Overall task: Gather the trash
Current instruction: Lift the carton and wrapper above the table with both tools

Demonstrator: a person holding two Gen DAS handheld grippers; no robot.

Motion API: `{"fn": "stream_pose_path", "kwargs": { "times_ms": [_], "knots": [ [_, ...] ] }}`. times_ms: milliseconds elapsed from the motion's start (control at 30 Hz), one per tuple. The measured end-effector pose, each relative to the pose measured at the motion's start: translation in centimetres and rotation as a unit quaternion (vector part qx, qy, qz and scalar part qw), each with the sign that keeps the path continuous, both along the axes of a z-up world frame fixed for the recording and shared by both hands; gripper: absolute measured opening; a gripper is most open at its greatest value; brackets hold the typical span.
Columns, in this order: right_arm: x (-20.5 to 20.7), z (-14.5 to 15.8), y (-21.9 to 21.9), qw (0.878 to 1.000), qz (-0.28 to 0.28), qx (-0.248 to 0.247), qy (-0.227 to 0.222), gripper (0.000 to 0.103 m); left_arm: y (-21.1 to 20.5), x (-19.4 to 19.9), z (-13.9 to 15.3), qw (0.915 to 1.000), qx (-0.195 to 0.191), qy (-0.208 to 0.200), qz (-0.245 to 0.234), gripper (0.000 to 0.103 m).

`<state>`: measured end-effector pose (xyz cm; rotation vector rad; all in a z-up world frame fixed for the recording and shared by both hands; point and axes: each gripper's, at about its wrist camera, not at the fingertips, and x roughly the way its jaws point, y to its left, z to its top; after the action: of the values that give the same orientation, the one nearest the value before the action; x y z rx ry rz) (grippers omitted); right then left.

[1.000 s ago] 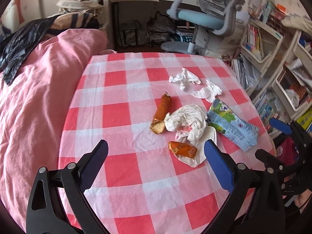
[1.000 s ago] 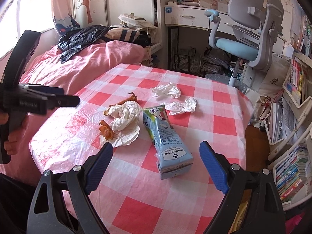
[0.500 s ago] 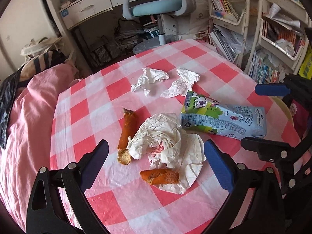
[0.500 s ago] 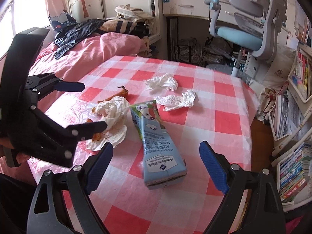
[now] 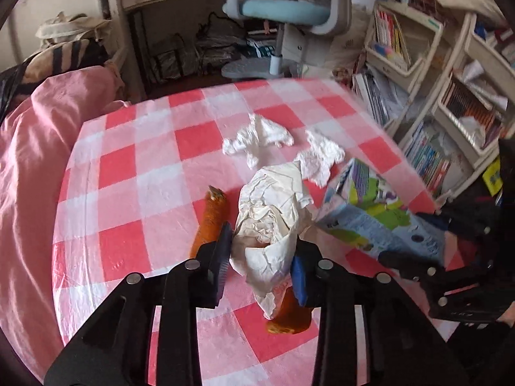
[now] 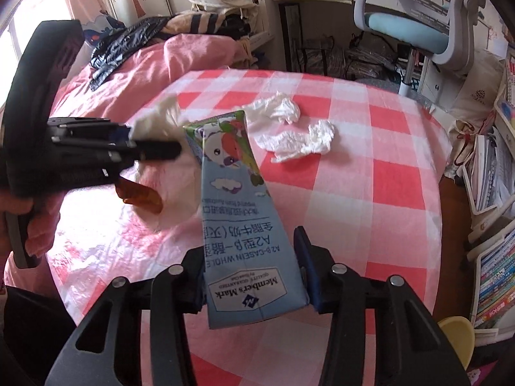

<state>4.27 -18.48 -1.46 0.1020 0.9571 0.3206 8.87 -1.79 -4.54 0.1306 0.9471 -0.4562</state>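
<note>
While both jaws are closing: left gripper (image 5: 261,259) pinching crumpled wrapper (image 5: 273,222), right gripper (image 6: 254,276) squeezing milk carton (image 6: 239,212) near base. Keeping squeeze gentle, lifting straight.

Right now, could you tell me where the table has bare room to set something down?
The checked tablecloth is bare on the bed side, left of the orange food piece, and along the far edge past the crumpled tissues. The middle is crowded: the paper wrapper sits between the closing left claw, beside the milk carton.
</note>
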Motion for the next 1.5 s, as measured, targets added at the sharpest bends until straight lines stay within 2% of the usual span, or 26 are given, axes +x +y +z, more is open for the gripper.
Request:
{"fn": "stream_pose_path", "kwargs": {
  "times_ms": [100,200,400,533,633,933,1233,1500],
  "knots": [
    [-0.7,0.9,0.1,1.0,-0.003,0.003,-0.017,0.046,2.8,-0.2,2.1,0.9965,-0.07,-0.011,0.044,0.031],
    [-1.1,1.7,0.2,0.999,-0.009,-0.001,-0.036,0.046,5.5,-0.4,3.5,0.9867,-0.141,-0.014,0.08,0.031],
    [-1.5,2.7,0.1,0.998,-0.022,-0.004,-0.058,0.046,9.2,-1.2,5.3,0.9749,-0.17,-0.04,0.138,0.031],
    [-1.8,3.2,-0.8,0.996,-0.046,-0.012,-0.07,0.046,11.2,-1.9,6.5,0.9688,-0.174,-0.059,0.166,0.032],
    [-2.1,3.2,-1.8,0.995,-0.066,-0.009,-0.07,0.046,11.9,-2.5,7.0,0.9681,-0.17,-0.064,0.173,0.033],
    [-3.5,3.5,-1.8,0.995,-0.069,-0.019,-0.073,0.046,10.9,-3.9,6.8,0.974,-0.149,-0.063,0.158,0.034],
    [-4.4,3.5,-2.6,0.994,-0.074,-0.022,-0.077,0.046,7.8,-5.1,6.0,0.9835,-0.12,-0.061,0.121,0.034],
    [-4.1,3.2,-1.7,0.995,-0.054,-0.031,-0.078,0.046,6.0,-5.1,6.0,0.9871,-0.099,-0.07,0.105,0.034]
  ]
}}
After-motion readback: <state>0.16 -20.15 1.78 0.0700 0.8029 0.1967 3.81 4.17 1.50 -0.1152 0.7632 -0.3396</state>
